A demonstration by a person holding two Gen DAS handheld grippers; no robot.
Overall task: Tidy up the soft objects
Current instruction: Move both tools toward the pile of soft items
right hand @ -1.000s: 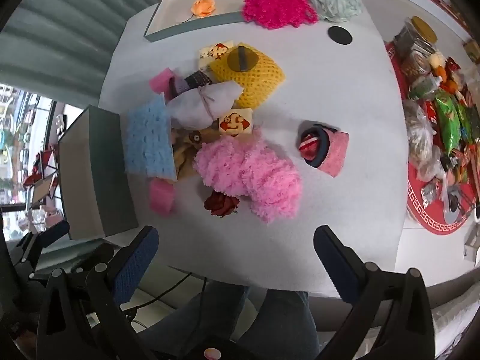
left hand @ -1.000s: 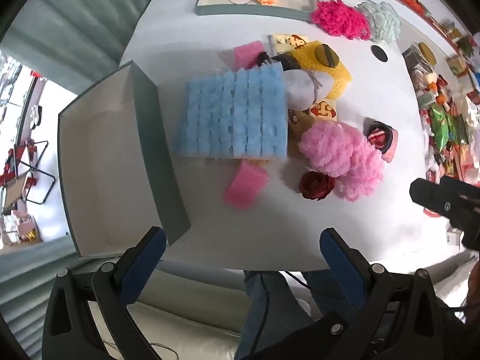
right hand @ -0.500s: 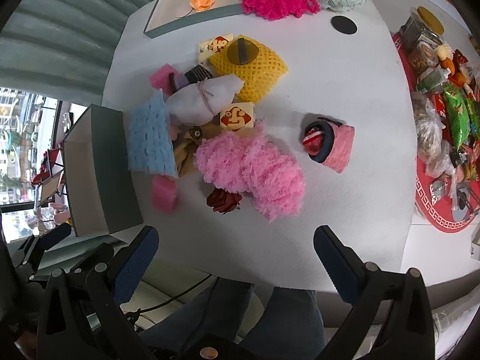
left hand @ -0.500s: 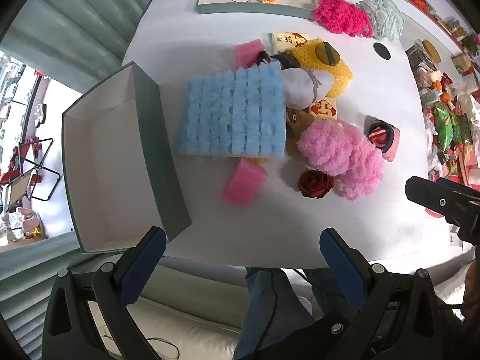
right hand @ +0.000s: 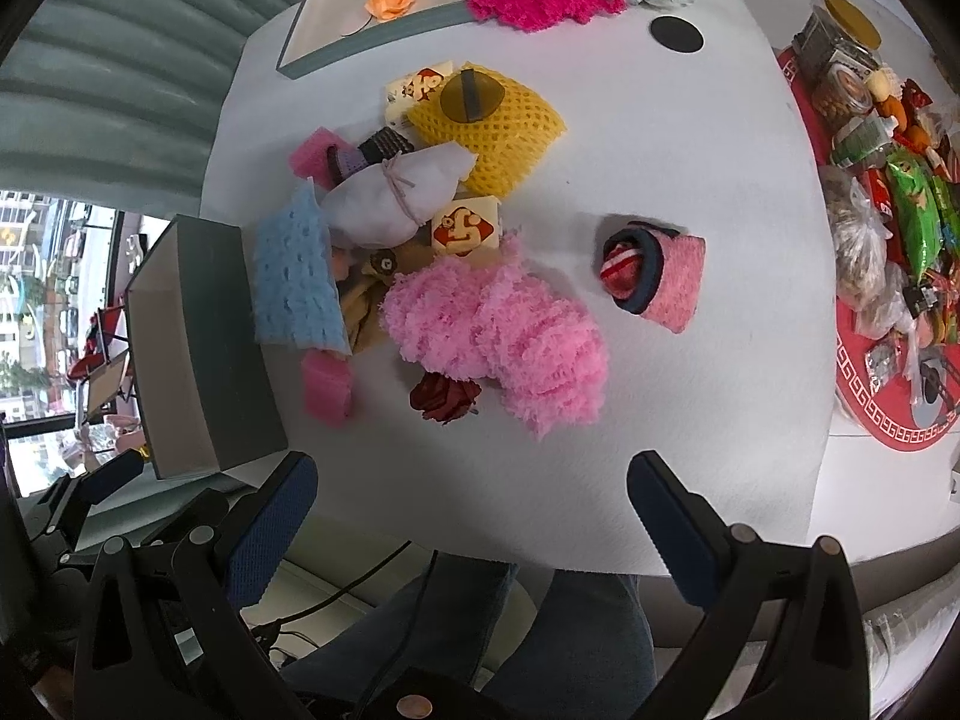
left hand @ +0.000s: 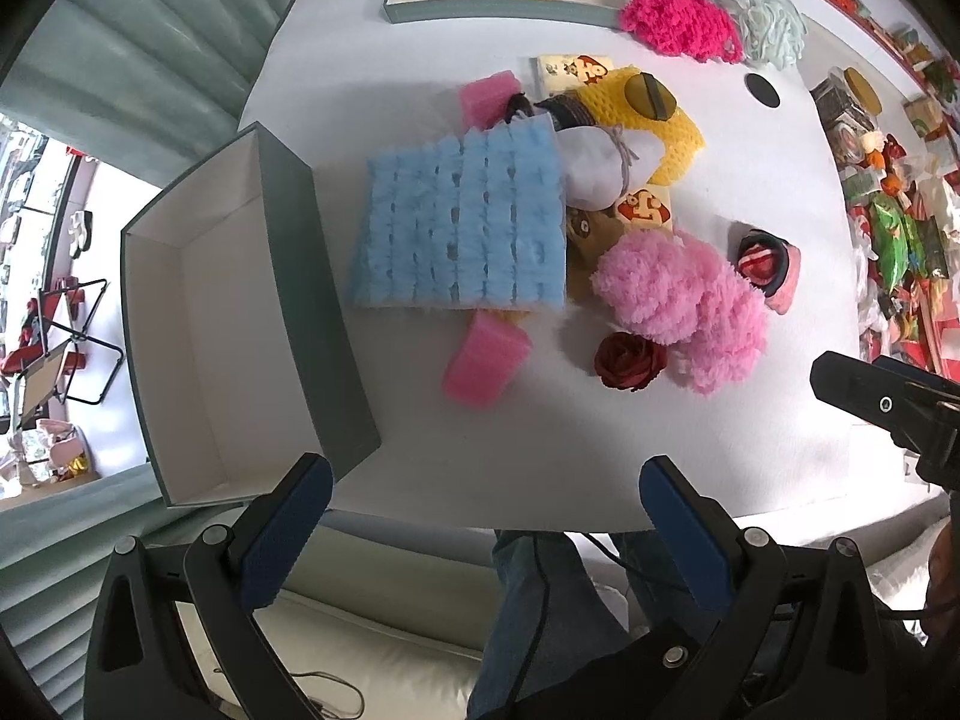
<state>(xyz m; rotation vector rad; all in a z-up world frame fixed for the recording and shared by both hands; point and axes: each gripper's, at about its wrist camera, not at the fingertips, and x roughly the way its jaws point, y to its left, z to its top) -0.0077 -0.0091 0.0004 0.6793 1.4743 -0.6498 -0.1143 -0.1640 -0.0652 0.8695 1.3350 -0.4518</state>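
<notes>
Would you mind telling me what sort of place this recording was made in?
Probably an indoor demonstration or data-collection room, not a home. A white round table holds staged soft items and two grey boxes; packaged snacks are piled at one side, and a window overlooks city buildings.

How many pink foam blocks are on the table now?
2. One pink foam block lies at the near edge of the blue mat; the other pink foam block is at its far edge, partly covered. More may be hidden under the pile.
</notes>
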